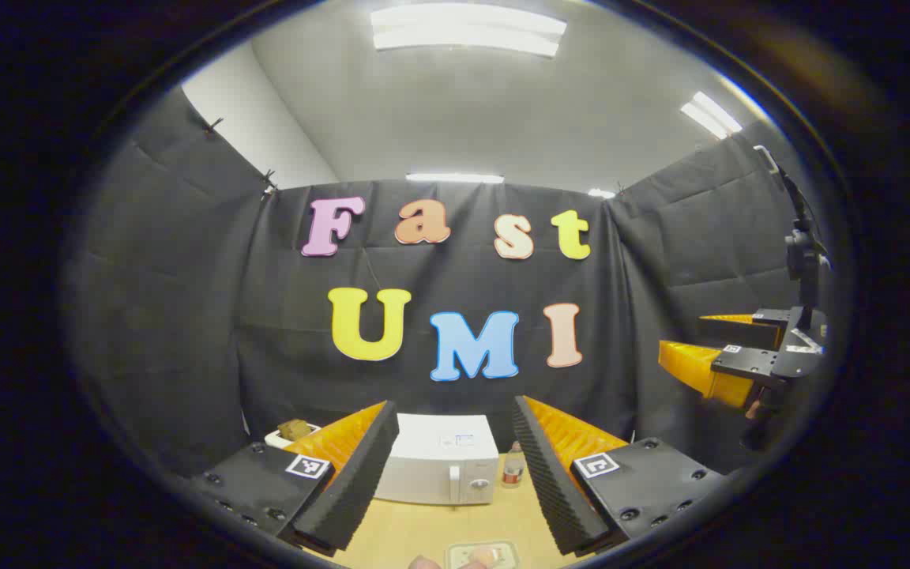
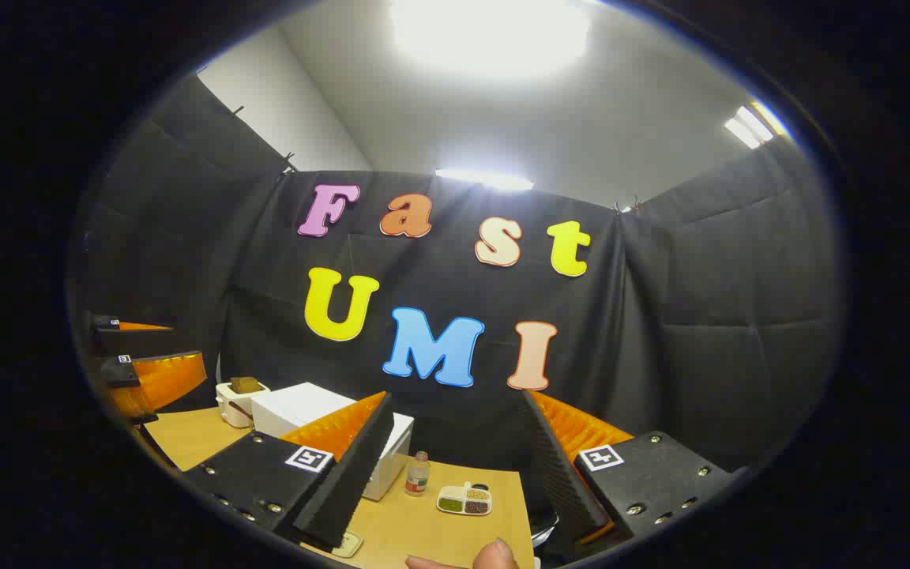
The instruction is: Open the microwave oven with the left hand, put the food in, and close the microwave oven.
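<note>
In the left gripper view, the left gripper (image 1: 455,482) is held raised above a light wooden tabletop (image 1: 415,533), its two fingers spread apart with nothing between them. Framed in the gap, at about 6 o'clock in the view, a white box-shaped microwave oven (image 1: 439,458) is seen standing on the tabletop with its door closed and a vertical handle and round knob on the right of its front. A small clear bottle with a red label (image 1: 513,466) stands just beside the oven, at its 3 o'clock. A white container holding a brown lump (image 1: 293,432) is seen at the oven's 9 o'clock, partly behind the left finger. At the bottom edge a pale rectangular food tray (image 1: 483,555) is partly seen on the tabletop, with fingertips (image 1: 423,563) just beside it. At 3 o'clock the right gripper (image 1: 708,348) is seen in the air, well apart from the oven.

In the right gripper view, the right gripper (image 2: 455,474) is likewise released, gripping nothing. The oven is seen at 8 o'clock, partly behind the near finger, with the bottle beside it and a white divided dish of green and brown foods (image 2: 464,499) on the tabletop near the bottle. The other gripper is seen at 9 o'clock
</note>
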